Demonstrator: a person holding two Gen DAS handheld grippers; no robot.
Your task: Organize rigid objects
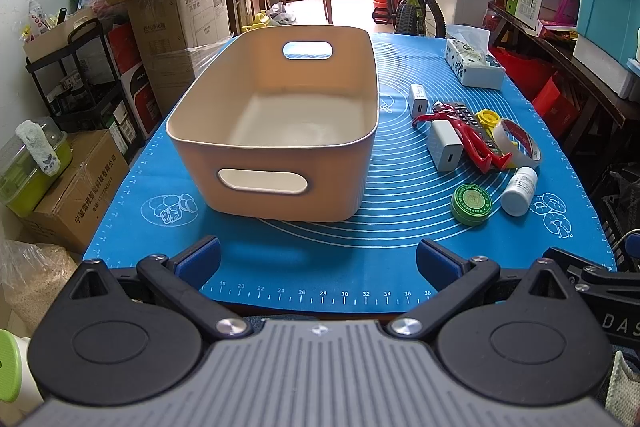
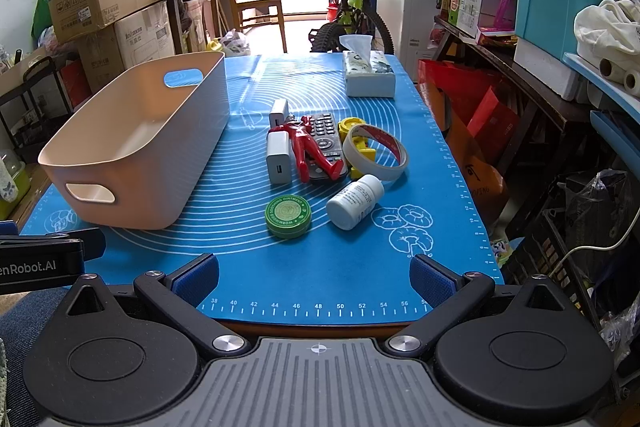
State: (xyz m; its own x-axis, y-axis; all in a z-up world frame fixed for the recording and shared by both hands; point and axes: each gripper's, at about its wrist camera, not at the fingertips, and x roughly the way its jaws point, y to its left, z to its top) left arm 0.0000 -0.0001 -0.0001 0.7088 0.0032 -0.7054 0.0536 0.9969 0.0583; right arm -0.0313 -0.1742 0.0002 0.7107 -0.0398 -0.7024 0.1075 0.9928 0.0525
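Nothing is sorted yet, as far as the views show: the beige bin (image 1: 276, 123) stands empty on the blue mat (image 1: 320, 267), and every loose item lies to its right. In that cluster are 2 white chargers (image 2: 279, 157), a red toy figure (image 2: 310, 147) lying across a black remote (image 2: 326, 143), a yellow piece (image 2: 352, 127) partly under a roll of tape (image 2: 378, 153), a green tin (image 2: 288, 215) and a white bottle (image 2: 354, 201) on its side. A tissue box (image 2: 370, 75) sits farther back.

The left gripper (image 1: 318, 257) and right gripper (image 2: 314, 273) both hover at the near edge of the mat, jaws spread wide, holding nothing. All 8 pieces appear left to move.
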